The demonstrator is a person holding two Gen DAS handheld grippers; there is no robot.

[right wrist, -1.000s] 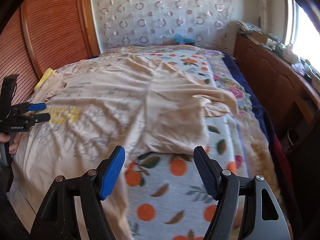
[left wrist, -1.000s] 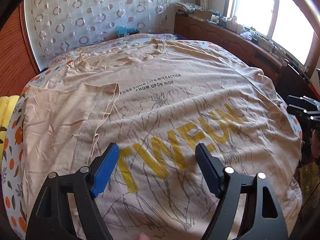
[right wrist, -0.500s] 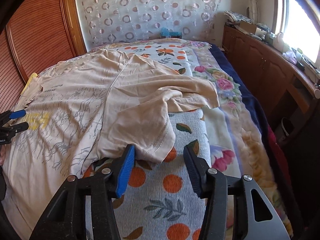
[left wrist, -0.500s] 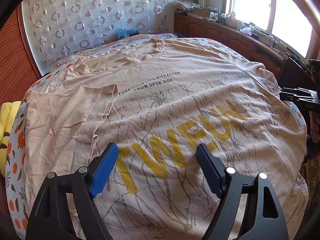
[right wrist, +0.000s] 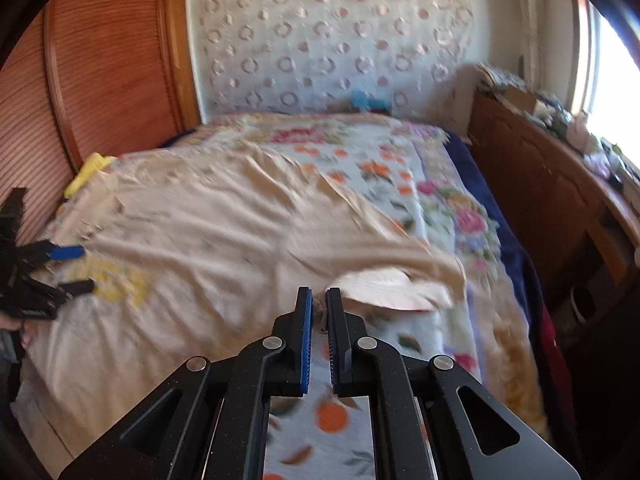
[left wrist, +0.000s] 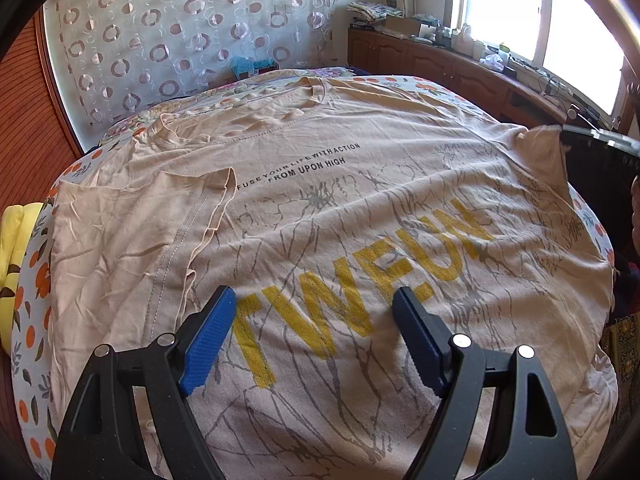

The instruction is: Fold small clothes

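One garment: a beige T-shirt (left wrist: 360, 208) lies spread across the bed (right wrist: 400, 184), printed side up, with yellow letters "TWEUN" and a small black text line above them.
Left sleeve side: one sleeve (left wrist: 132, 240) is folded inward onto the shirt body, its hem stitching showing.
Right sleeve side: the fabric edge (right wrist: 384, 288) is lifted off the bedspread, pinched at the tongs' tips.
Right tongs (right wrist: 319, 312): jaws nearly together, clamping the beige cloth between the blue pads (right wrist: 306, 340); this view is blurred.
Left tongs (left wrist: 316, 340): jaws spread wide, above the lower part of the shirt near the yellow print, gripping nothing.
Bedspread (right wrist: 360, 432): pale, patterned with oranges and flowers.
Yellow item (left wrist: 16, 236): at the bed's left edge, beside the shirt.
Surroundings: circle-patterned curtain (left wrist: 180, 36) behind the bed, wooden cabinets (left wrist: 440, 68) under a bright window.
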